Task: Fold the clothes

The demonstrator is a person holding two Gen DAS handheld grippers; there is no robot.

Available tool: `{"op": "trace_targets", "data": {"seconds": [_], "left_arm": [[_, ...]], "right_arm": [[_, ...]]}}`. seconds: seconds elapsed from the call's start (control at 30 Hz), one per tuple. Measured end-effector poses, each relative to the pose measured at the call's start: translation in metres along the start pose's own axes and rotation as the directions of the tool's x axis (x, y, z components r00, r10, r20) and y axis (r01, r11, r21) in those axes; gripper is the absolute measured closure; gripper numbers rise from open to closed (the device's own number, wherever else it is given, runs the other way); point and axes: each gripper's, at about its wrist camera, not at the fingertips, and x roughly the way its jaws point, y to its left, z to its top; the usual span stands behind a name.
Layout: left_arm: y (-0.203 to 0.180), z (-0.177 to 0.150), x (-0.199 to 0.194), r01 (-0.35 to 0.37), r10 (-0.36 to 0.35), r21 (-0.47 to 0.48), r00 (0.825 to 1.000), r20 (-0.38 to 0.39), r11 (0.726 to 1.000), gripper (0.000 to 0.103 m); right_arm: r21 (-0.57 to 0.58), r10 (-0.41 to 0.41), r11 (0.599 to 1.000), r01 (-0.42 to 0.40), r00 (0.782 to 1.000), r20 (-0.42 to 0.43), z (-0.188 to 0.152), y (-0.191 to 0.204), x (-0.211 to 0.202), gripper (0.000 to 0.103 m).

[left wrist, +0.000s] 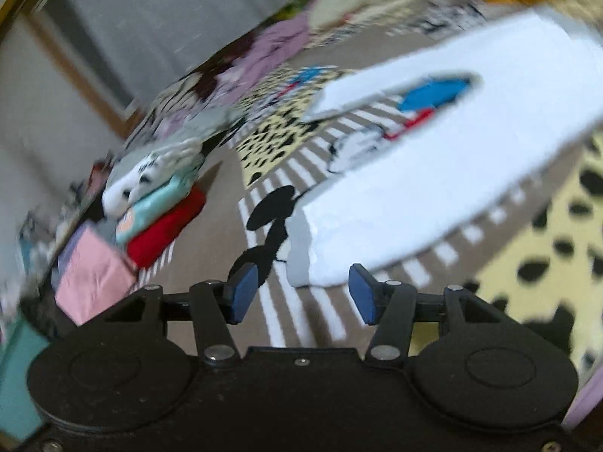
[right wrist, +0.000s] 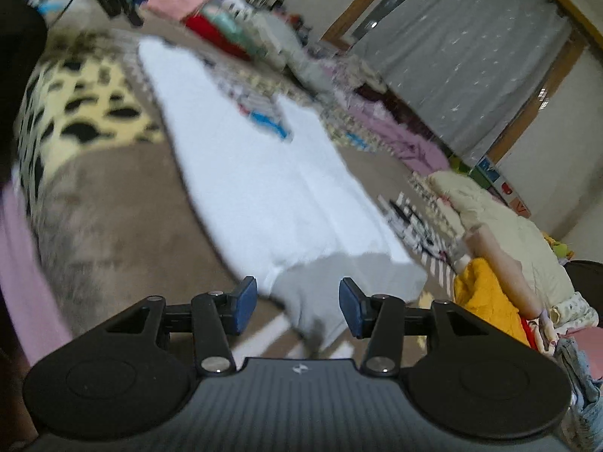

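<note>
A white garment (left wrist: 433, 173) lies spread on the patterned blanket (left wrist: 271, 143), folded lengthwise, with a blue and red print showing in a gap. My left gripper (left wrist: 303, 293) is open and empty, just short of the garment's near end. In the right wrist view the same white garment (right wrist: 245, 173) stretches away from me. My right gripper (right wrist: 297, 307) is open and empty, its blue pads on either side of a grey-white corner of the garment, not touching it. Both views are motion-blurred.
A stack of folded clothes (left wrist: 158, 203) with red, teal and white items and a pink piece (left wrist: 94, 275) sits at the left. A heap of unfolded clothes, cream (right wrist: 501, 226) and yellow (right wrist: 486, 301), lies at the right. Grey curtains (right wrist: 471, 67) hang behind.
</note>
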Motion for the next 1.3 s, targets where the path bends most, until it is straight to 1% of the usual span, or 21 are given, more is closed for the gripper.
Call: {"op": "trace_targets", "data": {"seconds": [0.07,0.1,0.13,0.27,0.37,0.4,0.47,0.5,0.53,0.6,0.67,0.7,0.73,0.8,0.83,0.93,1.07,1.2,1.3], "left_arm": [[-0.003,-0.005,0.006,0.012,-0.012,0.053,1.000,-0.006,0.999,0.050],[-0.004,-0.007,0.009,0.017,-0.016,0.077,1.000,-0.009,0.997,0.055],[-0.004,-0.009,0.014,0.019,-0.017,0.098,1.000,-0.013,0.995,0.056],[-0.009,-0.011,0.030,0.029,-0.025,0.166,0.999,-0.024,0.986,0.059],[-0.016,-0.011,0.038,0.038,-0.037,0.230,0.999,-0.009,0.972,0.060],[-0.017,-0.010,0.040,0.039,-0.040,0.245,0.999,-0.002,0.969,0.062],[-0.017,-0.007,0.042,0.052,-0.055,0.252,0.998,0.006,0.966,0.076],[-0.016,-0.006,0.042,0.054,-0.059,0.249,0.998,0.010,0.967,0.088],[-0.016,-0.005,0.042,0.050,-0.055,0.245,0.998,0.015,0.968,0.092],[-0.012,-0.001,0.041,0.048,-0.054,0.204,0.998,0.025,0.978,0.095],[-0.005,0.005,0.039,0.053,-0.059,0.121,0.997,0.042,0.991,0.096],[0.000,0.010,0.039,0.049,-0.053,0.074,0.997,0.052,0.996,0.096],[0.004,0.014,0.039,0.043,-0.045,0.038,0.997,0.059,0.998,0.096],[0.012,0.027,0.041,0.030,-0.028,-0.028,0.997,0.075,0.999,0.097],[0.014,0.034,0.042,0.026,-0.022,-0.051,0.996,0.085,0.998,0.097],[0.022,0.057,0.049,0.012,0.000,-0.114,0.995,0.103,0.993,0.097],[0.033,0.091,0.063,0.000,0.024,-0.203,0.993,0.119,0.979,0.097],[0.039,0.125,0.083,-0.001,0.035,-0.270,0.992,0.121,0.963,0.098],[0.037,0.148,0.101,-0.008,0.043,-0.290,0.992,0.116,0.957,0.098]], "right_arm": [[-0.015,0.001,1.000,-0.002,1.000,-0.015,0.001,0.003,0.004,0.054],[-0.020,0.003,1.000,-0.003,1.000,-0.021,0.001,0.005,0.006,0.054],[-0.023,0.004,1.000,-0.005,1.000,-0.025,0.002,0.006,0.008,0.055],[-0.038,-0.011,0.999,0.010,1.000,-0.024,0.004,0.009,0.014,0.056],[-0.036,-0.018,0.999,0.017,1.000,-0.021,0.003,0.009,0.017,0.057],[-0.034,-0.019,0.999,0.019,1.000,-0.021,0.003,0.009,0.019,0.057],[-0.029,-0.019,0.999,0.019,1.000,-0.019,0.002,0.008,0.022,0.058],[-0.027,-0.013,1.000,0.012,1.000,-0.018,0.002,0.007,0.023,0.060],[-0.025,-0.004,1.000,0.004,1.000,-0.017,0.002,0.007,0.024,0.067],[-0.017,0.008,1.000,-0.008,1.000,-0.009,0.003,0.005,0.025,0.092],[-0.003,0.011,1.000,-0.011,1.000,0.006,0.005,0.003,0.025,0.093],[0.016,0.000,1.000,0.000,1.000,0.023,0.005,-0.001,0.022,0.094],[0.038,-0.013,0.999,0.012,0.999,0.043,0.006,-0.005,0.020,0.094],[0.078,-0.043,0.996,0.038,0.997,0.071,0.007,-0.013,0.016,0.100],[0.104,-0.056,0.993,0.047,0.995,0.085,0.007,-0.018,0.014,0.100],[0.169,-0.083,0.984,0.063,0.990,0.111,0.007,-0.032,0.015,0.100],[0.258,-0.104,0.964,0.071,0.988,0.118,0.006,-0.052,0.023,0.100],[0.382,-0.115,0.922,0.060,0.985,0.124,0.002,-0.078,0.033,0.100],[0.447,-0.123,0.893,0.057,0.985,0.120,-0.003,-0.094,0.045,0.100]]}}
